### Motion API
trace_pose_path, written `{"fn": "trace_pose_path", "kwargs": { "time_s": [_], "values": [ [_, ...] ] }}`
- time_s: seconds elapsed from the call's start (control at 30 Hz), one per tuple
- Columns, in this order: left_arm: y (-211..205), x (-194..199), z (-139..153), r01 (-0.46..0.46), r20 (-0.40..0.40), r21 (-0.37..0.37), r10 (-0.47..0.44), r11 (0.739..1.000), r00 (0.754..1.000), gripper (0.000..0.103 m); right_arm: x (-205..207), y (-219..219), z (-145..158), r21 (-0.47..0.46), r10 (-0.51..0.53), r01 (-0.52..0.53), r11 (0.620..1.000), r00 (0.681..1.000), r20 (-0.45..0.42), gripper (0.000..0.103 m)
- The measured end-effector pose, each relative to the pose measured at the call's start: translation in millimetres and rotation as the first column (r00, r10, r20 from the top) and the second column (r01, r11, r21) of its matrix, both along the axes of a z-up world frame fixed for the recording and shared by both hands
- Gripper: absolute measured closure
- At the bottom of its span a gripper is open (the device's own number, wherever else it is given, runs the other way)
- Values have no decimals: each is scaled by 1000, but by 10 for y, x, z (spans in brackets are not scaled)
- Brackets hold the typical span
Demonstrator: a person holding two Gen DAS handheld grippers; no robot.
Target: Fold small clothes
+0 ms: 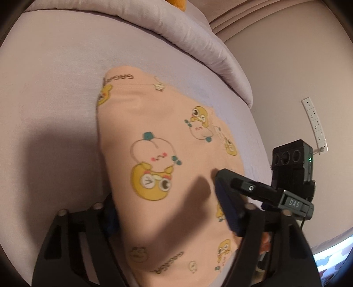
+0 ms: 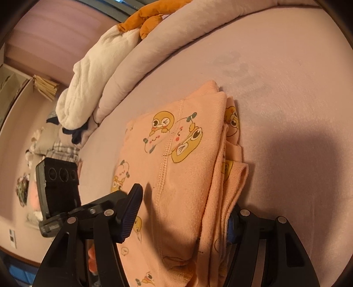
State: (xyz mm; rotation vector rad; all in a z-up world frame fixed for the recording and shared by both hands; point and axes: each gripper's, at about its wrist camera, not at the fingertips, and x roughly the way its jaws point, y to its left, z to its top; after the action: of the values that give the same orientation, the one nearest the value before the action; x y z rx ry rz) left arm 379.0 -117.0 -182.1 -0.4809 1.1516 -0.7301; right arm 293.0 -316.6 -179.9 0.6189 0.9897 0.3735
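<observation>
a folded peach garment (image 1: pixel 167 167) printed with yellow cartoon ducks lies on the lilac bed (image 1: pixel 55 88), a rolled quilt (image 1: pixel 198 37) at its 1 o'clock. the left gripper (image 1: pixel 169 212) has its jaws spread wide, one at each side of the garment's near end. the right gripper (image 2: pixel 183 218) likewise straddles the stacked layers (image 2: pixel 229 154); its jaws look released, though cloth hides the 3 o'clock one. an orange plush toy (image 2: pixel 145 17) sits at 11 o'clock.
</observation>
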Motion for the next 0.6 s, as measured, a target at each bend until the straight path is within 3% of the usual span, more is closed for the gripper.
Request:
{"fn": "trace_pose_path", "kwargs": {
  "time_s": [0.1, 0.23, 0.4, 0.6],
  "values": [
    [57, 50, -48, -19, -15, 29, 19, 999, 1000, 60, -16, -2, -3, -17, -8, 8, 1000, 1000, 2, 43],
    [54, 79, -54, -31, -25, 48, 32, 998, 999, 62, -41, 65, 19, -78, -20, 22, 997, 1000, 17, 47],
    [-107, 12, 46, -23, 64, 168, 13, 985, 998, 65, -79, 214, 65, -199, -36, 46, 979, 998, 55, 54],
    [-162, -32, 64, -49, 96, 198, 30, 979, 995, 72, -134, 324, 141, -281, -41, 72, 957, 992, 116, 69]
  ]
}}
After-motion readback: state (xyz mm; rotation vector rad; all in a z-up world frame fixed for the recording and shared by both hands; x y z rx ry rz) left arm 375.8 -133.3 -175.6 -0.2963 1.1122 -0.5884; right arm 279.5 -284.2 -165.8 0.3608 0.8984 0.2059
